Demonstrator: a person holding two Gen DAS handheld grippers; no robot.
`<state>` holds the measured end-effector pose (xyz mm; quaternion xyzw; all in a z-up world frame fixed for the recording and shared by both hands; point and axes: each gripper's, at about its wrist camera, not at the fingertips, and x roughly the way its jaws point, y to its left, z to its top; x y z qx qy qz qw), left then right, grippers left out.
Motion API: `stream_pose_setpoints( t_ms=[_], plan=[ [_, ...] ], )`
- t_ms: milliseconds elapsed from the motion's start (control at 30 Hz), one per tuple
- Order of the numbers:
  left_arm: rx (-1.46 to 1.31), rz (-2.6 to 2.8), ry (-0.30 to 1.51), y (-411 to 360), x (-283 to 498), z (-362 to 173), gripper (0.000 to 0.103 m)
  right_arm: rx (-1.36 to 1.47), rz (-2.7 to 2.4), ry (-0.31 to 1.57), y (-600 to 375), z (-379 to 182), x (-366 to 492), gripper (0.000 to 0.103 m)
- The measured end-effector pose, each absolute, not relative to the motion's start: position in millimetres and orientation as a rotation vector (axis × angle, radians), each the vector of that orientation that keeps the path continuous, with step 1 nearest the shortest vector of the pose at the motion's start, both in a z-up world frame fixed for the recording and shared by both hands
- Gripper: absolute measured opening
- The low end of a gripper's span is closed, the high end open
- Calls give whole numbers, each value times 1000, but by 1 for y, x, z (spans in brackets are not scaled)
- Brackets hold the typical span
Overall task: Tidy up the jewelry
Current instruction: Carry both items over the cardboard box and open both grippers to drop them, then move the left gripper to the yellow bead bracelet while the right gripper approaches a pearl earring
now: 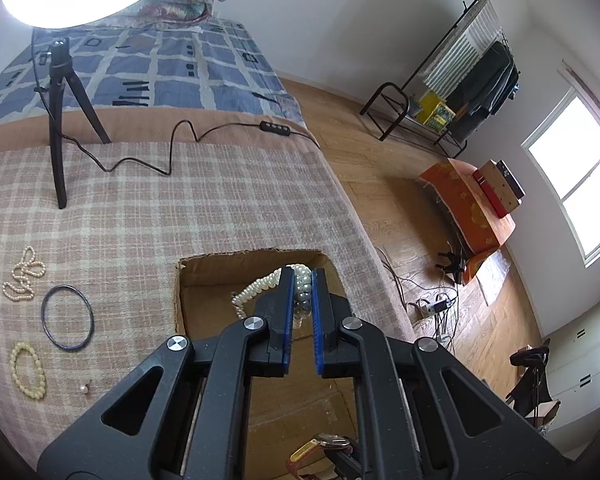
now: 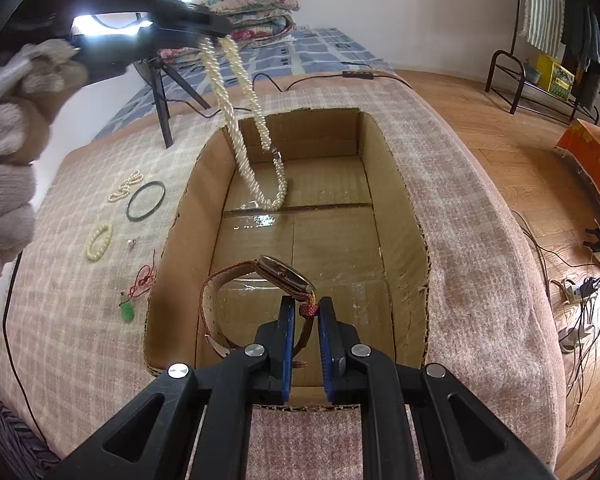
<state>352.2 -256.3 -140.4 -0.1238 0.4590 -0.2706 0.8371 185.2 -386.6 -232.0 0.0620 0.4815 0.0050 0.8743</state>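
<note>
Both loads hang over the cardboard box (image 2: 396, 216) for a clean drop: the left gripper (image 1: 302, 280) is clamped on the pearl necklace (image 2: 240, 132), loop dangling inside, while the right gripper (image 2: 305, 310) pinches the watch (image 2: 284, 276) by its strap above the box floor.

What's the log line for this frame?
left gripper: shut on pearl necklace | right gripper: shut on watch | both over cardboard box
</note>
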Motion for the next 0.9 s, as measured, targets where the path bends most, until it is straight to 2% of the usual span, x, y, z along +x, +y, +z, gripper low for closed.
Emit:
stream_pose_setpoints(
  t_ms=[100, 167, 200, 233, 267, 300, 333, 433, 633, 900],
  plan=[
    [-241, -567, 972, -261, 351, -142, 6, 127, 27, 1006, -383, -232, 186, 15],
    [-232, -560, 964, -261, 351, -141, 8, 109, 31, 988, -380, -228, 185, 39],
    [-227, -562, 963, -262, 351, -140, 20, 99, 27, 980, -378, -227, 185, 46],
    [-220, -563, 961, -261, 351, -139, 43, 90, 24, 971, -377, -224, 184, 61],
    [-215, -556, 952, -260, 350, -137, 53, 85, 24, 961, -376, -222, 182, 73],
    [-210, -549, 937, -259, 348, -134, 64, 79, 22, 947, -375, -220, 181, 77],
    [-199, -537, 924, -257, 345, -132, 68, 72, 21, 939, -373, -218, 180, 80],
    [-185, -526, 927, -251, 343, -127, 69, 42, 13, 925, -369, -214, 178, 94],
    [-176, -495, 899, -229, 333, -113, 69, -6, 15, 889, -355, -203, 174, 100],
    [-161, -440, 844, -189, 316, -91, 69, -26, 17, 860, -341, -190, 170, 100]
  ],
)
